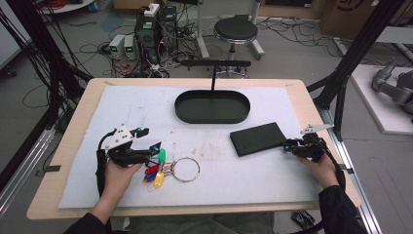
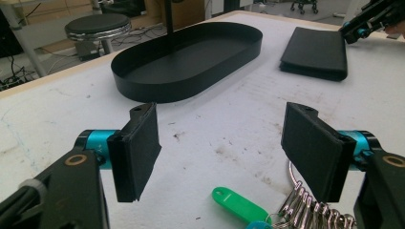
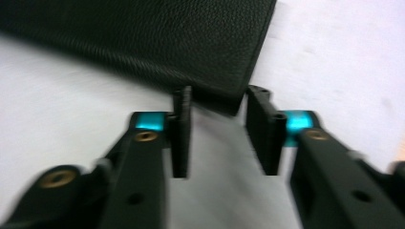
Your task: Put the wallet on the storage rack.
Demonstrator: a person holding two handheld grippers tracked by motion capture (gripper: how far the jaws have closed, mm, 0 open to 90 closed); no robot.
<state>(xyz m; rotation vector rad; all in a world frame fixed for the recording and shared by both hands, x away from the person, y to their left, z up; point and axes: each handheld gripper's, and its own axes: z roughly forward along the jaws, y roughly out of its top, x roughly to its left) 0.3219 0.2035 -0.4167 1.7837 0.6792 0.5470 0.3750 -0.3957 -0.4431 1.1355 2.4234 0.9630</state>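
Note:
A bunch of keys (image 1: 158, 168) with green, red, blue and yellow tags and a big metal ring (image 1: 186, 169) lies on the white mat. My left gripper (image 1: 151, 151) hovers just left of it, jaws wide open; in the left gripper view nothing is between the pads (image 2: 138, 148), and the green tag (image 2: 239, 202) lies below them. A flat black leather wallet (image 1: 258, 138) lies to the right. My right gripper (image 1: 288, 146) is at its right corner, jaws narrow. In the right gripper view (image 3: 219, 129) the wallet (image 3: 143, 38) corner sits between them with a gap showing.
A black oval tray (image 1: 195, 117) with an upright post and crossbar (image 1: 214, 63) stands at the back middle of the mat; its wall (image 2: 167, 88) also appears in the left gripper view. A stool (image 1: 235, 30) and cables are on the floor behind the table.

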